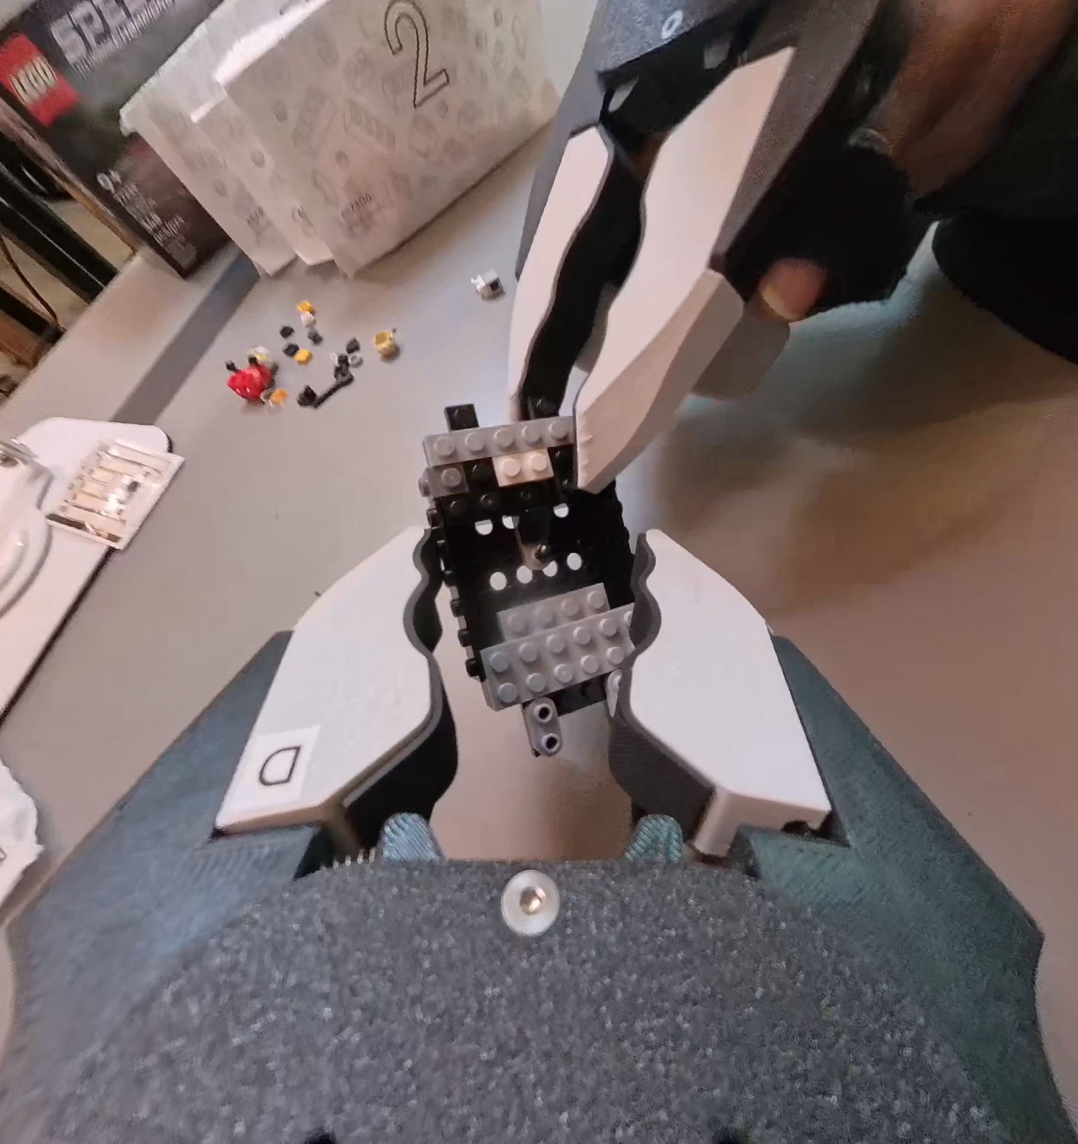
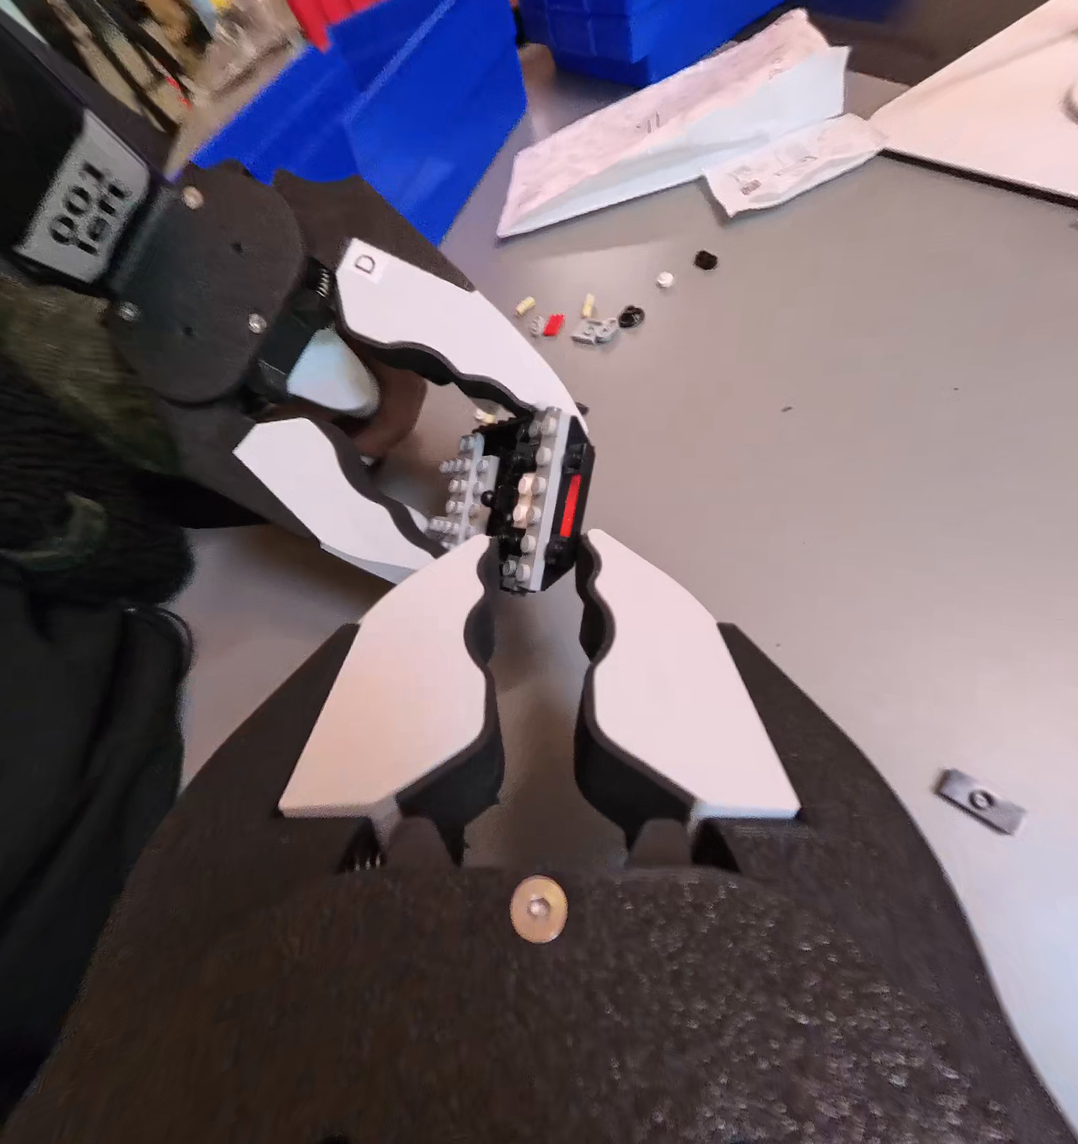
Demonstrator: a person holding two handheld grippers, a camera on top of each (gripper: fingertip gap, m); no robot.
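Note:
A black and grey brick assembly (image 1: 555,644) with a tan plate sits between the fingers of my left gripper (image 1: 533,545). Both pads press on its sides and hold it above the grey table (image 1: 276,557). My right gripper (image 2: 533,541) is closed on the assembly's far end (image 2: 536,495), which has a red strip on its side. In the left wrist view the right gripper (image 1: 555,433) comes in from the upper right, with one finger on the studded face and the other behind it. In the right wrist view the left gripper (image 2: 499,483) reaches in from the left.
Loose small bricks (image 1: 314,365) lie on the table beyond the assembly. White paper bags (image 1: 351,142) and a black box (image 1: 91,124) stand behind them. A white board with a sheet (image 1: 116,489) lies at the left. Blue bins (image 2: 400,111), flat paper bags (image 2: 679,136), more loose pieces (image 2: 586,322) and a grey plate (image 2: 979,801) also show. Less than 4 cm separates the two grippers' tips.

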